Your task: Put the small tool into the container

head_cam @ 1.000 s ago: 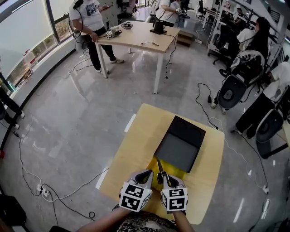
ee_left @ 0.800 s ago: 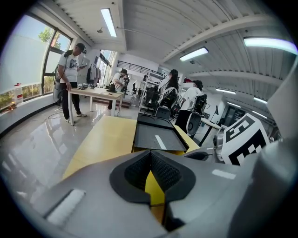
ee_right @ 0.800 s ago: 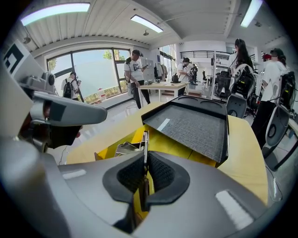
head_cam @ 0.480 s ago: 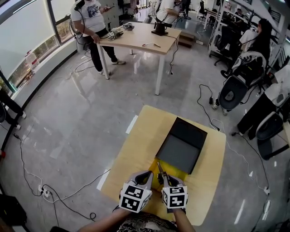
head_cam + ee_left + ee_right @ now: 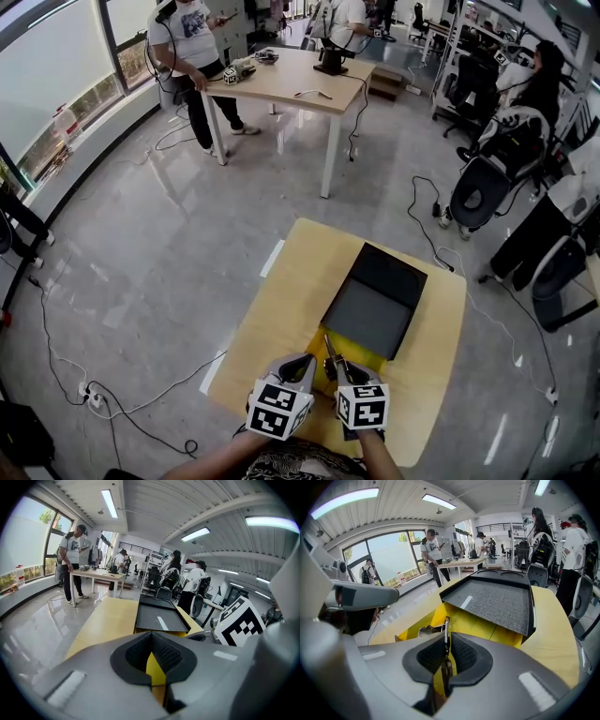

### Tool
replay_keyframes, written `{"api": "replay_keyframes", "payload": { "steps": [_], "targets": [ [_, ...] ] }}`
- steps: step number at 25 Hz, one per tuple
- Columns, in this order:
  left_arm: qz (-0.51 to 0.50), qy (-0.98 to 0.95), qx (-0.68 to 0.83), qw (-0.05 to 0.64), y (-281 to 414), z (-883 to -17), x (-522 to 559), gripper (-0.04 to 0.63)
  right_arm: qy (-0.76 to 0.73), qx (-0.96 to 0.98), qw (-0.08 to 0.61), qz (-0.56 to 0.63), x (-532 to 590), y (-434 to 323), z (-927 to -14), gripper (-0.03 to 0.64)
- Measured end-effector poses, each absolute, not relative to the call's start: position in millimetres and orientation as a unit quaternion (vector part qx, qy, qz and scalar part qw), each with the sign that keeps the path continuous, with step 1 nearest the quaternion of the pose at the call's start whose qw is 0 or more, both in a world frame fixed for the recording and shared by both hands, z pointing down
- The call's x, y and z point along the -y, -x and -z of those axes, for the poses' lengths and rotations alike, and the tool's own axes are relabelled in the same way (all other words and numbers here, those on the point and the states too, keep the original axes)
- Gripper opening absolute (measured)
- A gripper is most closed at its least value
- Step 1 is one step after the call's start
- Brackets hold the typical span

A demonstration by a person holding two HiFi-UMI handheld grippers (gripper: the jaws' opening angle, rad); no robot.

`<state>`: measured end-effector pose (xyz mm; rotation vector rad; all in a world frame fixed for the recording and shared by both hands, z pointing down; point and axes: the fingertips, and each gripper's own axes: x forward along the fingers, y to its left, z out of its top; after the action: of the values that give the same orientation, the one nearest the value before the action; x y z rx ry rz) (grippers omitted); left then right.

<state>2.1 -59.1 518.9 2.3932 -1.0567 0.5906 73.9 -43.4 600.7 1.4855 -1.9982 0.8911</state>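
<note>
Tool status first: the small tool is pinched in my right gripper. The pads are closed tight on its thin metal shaft, and the tip pokes out past the jaws toward the container. It's not in the container. It sits just short of the container's near edge, over the yellow sheet lying at that edge. My left gripper is closed too, pads meeting at the tips and holding nothing. From the head view it's just left of the right one, both on the near side of the container. Container is a shallow black tray with a grey liner, resting on the table.
</note>
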Motion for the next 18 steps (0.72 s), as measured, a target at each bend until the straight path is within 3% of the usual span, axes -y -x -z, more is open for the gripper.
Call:
{"api": "replay_keyframes", "payload": {
  "steps": [18],
  "targets": [
    [-0.213, -0.868, 0.388, 0.223, 0, -522, 67, 0.012, -0.526, 0.753, 0.224, -0.325, 50, -61, -589, 0.043]
  ]
}}
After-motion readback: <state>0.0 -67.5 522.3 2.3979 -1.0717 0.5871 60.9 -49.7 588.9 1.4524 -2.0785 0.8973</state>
